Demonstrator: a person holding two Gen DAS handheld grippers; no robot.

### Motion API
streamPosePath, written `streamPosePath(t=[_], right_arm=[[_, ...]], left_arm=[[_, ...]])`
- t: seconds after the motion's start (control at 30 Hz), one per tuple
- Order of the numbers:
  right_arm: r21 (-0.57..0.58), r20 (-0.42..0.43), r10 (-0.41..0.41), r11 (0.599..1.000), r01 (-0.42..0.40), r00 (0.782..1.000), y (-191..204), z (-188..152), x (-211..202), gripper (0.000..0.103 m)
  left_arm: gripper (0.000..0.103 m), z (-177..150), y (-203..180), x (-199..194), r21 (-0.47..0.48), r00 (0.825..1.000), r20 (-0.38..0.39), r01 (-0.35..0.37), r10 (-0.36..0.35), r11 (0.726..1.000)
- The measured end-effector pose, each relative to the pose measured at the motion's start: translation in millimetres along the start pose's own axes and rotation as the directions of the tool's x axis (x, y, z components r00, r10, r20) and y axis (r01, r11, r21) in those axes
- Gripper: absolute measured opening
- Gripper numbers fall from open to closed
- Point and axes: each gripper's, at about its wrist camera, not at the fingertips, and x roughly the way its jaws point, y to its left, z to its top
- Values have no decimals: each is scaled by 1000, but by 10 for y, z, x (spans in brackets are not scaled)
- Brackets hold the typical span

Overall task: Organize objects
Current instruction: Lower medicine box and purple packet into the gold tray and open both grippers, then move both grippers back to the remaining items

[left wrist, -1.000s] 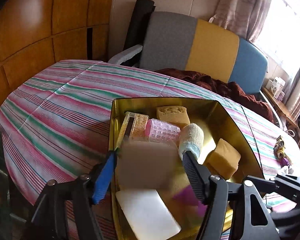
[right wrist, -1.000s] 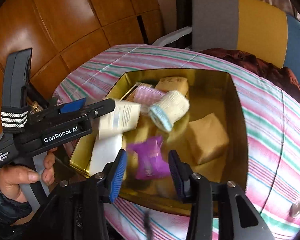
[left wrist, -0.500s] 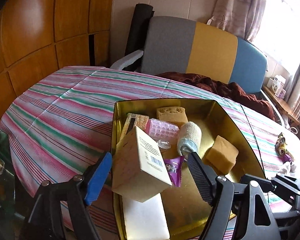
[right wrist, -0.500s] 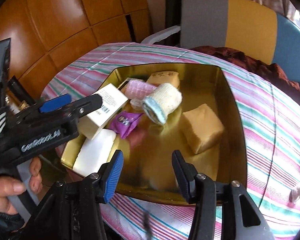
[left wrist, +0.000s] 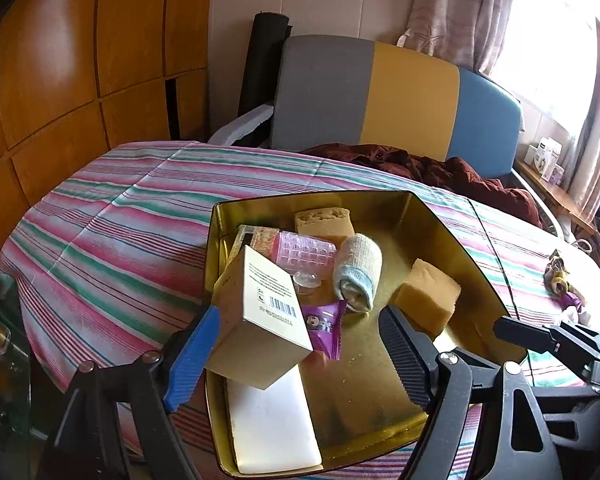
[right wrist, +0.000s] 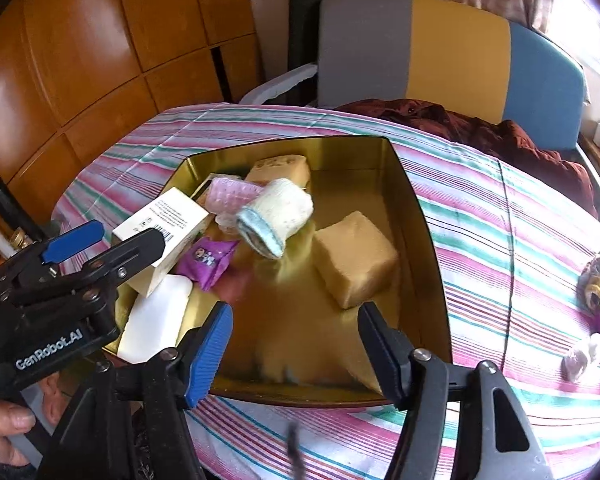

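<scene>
now left tool [left wrist: 296,344] released, cream box [left wrist: 260,316] tilted lower left in gold tin [left wrist: 440,232]; right tool [right wrist: 296,348] released, empty; nudge box flat.

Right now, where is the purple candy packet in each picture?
Left wrist view: purple candy packet sits at the center, right of the cardboard box.
Right wrist view: purple candy packet sits left of center.
Shared landmark: the rolled sock lies just beyond it.
</scene>
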Motion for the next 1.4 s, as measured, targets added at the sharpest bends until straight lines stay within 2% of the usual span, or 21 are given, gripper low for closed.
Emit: streamPosePath(t=[0.43,0.67,1.17,1.4], right_arm=[[25,0,-47,999,47,999,-76,-32,-1,67],[57,10,-77,995,77,997,-220,-29,-30,73],[73,30,-176,982,173,984,-512,-9,-164,74],[107,22,-237,966,234,971,-827,-21,-259,74]], left_arm=[[83,-36,-71,-2,15,1000,-9,14,-14,1000],[84,-36,-68,6,12,1000,-4,18,-18,1000],[84,-87,-264,5,73,999,-22,46,-44,996],[84,-97,-399,2,117,997,-30,78,-75,990]])
